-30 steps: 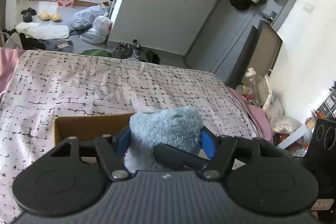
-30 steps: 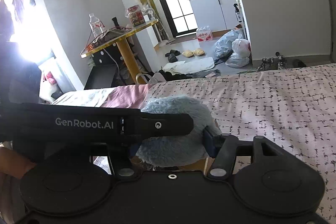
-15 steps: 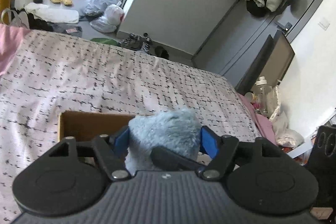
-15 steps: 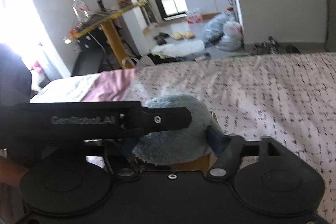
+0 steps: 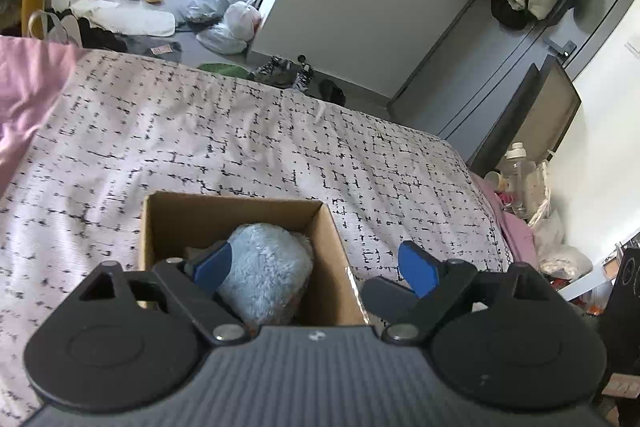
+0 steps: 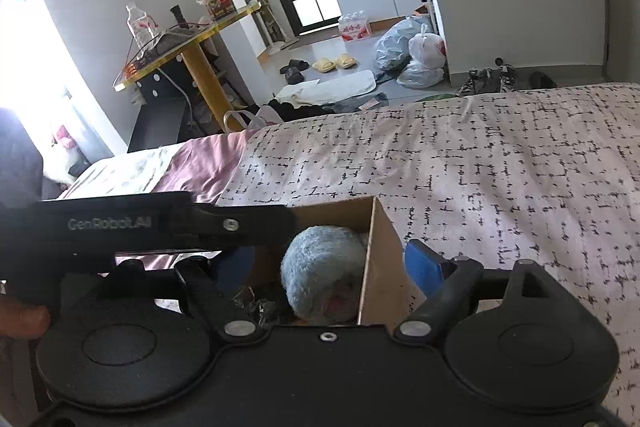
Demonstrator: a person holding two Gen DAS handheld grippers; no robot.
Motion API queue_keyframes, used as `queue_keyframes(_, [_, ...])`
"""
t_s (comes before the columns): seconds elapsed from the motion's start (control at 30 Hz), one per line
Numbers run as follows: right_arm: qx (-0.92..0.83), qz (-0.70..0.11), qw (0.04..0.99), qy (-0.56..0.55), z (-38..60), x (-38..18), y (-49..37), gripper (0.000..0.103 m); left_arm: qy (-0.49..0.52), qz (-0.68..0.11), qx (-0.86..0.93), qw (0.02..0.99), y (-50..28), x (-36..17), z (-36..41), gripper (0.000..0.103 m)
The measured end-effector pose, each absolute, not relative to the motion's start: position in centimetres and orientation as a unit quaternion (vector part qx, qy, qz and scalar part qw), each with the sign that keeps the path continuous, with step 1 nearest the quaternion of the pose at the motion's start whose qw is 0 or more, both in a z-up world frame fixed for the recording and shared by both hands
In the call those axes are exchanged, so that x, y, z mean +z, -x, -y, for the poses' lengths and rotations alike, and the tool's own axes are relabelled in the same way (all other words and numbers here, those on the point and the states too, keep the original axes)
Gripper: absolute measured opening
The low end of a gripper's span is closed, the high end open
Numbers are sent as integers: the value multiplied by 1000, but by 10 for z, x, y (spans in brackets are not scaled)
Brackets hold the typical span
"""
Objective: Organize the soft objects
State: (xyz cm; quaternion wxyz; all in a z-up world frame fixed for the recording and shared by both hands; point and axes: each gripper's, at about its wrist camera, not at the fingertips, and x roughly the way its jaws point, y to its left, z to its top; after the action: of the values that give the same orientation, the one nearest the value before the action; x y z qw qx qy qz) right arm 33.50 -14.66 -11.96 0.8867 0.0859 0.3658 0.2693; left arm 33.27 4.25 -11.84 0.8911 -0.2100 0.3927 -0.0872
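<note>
Left wrist view: my left tongs [image 5: 314,265] are spread wide, blue pads holding nothing; one pad sits inside the open brown cardboard box [image 5: 236,211], touching or just beside the fluffy light-blue plush toy [image 5: 266,269], the other pad hangs outside the box's right wall. The plush lies inside the box, below its rim. Right wrist view: my right tongs [image 6: 328,263] also gape wide and empty, straddling the box [image 6: 378,267]; right pad outside the wall, left pad partly hidden behind the left gripper's black body. Plush [image 6: 322,271] rests in the box against the right wall, some dark crumpled stuff beside it that I cannot identify. Box sits on the bed's pale pink black-dashed quilt [image 5: 240,139]. Beyond: grey floor with white plastic bags [image 6: 416,55].
</note>
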Motion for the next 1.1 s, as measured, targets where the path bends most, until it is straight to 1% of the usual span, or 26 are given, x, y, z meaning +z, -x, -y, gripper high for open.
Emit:
queue_keyframes(0.37, [263,-367,887,-95,179,-96,-306,85,174,-392,-56,902,-291,-84,-34,89])
queue_keyframes(0.47, [262,-366,888,-98,189,-88,-297,87,162,-392,-47,904,-275,-75,-28,89])
queue_keyframes(0.5, [261,-365,888,-101,192,-85,-293,88,161,-390,-47,905,-269,-73,-26,90])
queue_keyframes(0.57, [263,-364,887,-107,201,-79,-286,89,153,-391,-40,907,-257,-69,-19,95])
queue_keyframes(0.67, [268,-360,887,-106,212,-70,-272,95,133,-383,-36,913,-238,-58,-9,96])
queue_keyframes(0.8, [269,-359,888,-104,224,-59,-258,98,125,-378,-28,917,-217,-45,-3,98])
queue_keyframes(0.83, [267,-359,888,-104,227,-56,-255,98,122,-379,-27,917,-212,-42,-3,100])
queue_keyframes(0.93, [267,-351,892,-98,237,-47,-244,102,106,-380,-20,919,-198,-35,2,101])
queue_keyframes(1.1, [271,-349,892,-91,253,-40,-231,103,92,-370,-5,924,-178,-17,15,103])
